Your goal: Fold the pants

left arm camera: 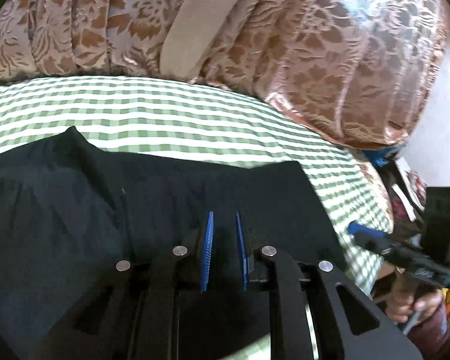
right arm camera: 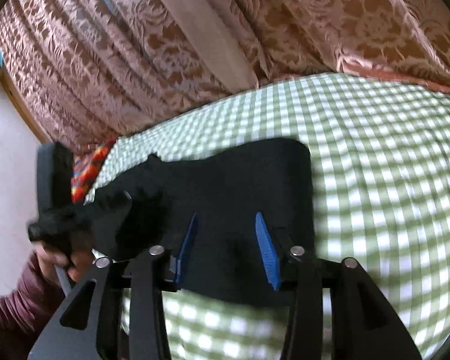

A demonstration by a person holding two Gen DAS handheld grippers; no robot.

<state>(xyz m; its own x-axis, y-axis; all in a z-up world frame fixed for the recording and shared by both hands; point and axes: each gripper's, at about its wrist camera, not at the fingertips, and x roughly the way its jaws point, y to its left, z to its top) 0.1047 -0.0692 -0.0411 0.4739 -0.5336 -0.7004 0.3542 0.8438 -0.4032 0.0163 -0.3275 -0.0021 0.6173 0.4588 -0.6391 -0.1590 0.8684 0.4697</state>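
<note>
Checked sheet (left arm camera: 171,114) bears black pants (left arm camera: 75,198); no containers visible.

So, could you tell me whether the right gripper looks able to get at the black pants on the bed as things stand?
Probably yes. The right gripper stands open just above the black pants on the green checked sheet, with nothing between them. The left gripper is off to one side.

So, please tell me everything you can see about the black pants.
The black pants are plain dark cloth, lying on the green-and-white checked sheet, partly folded, with soft creases and a raised corner. The left gripper is nearly closed over the cloth; whether it pinches it cannot be told. The right gripper stands open above the pants.
</note>
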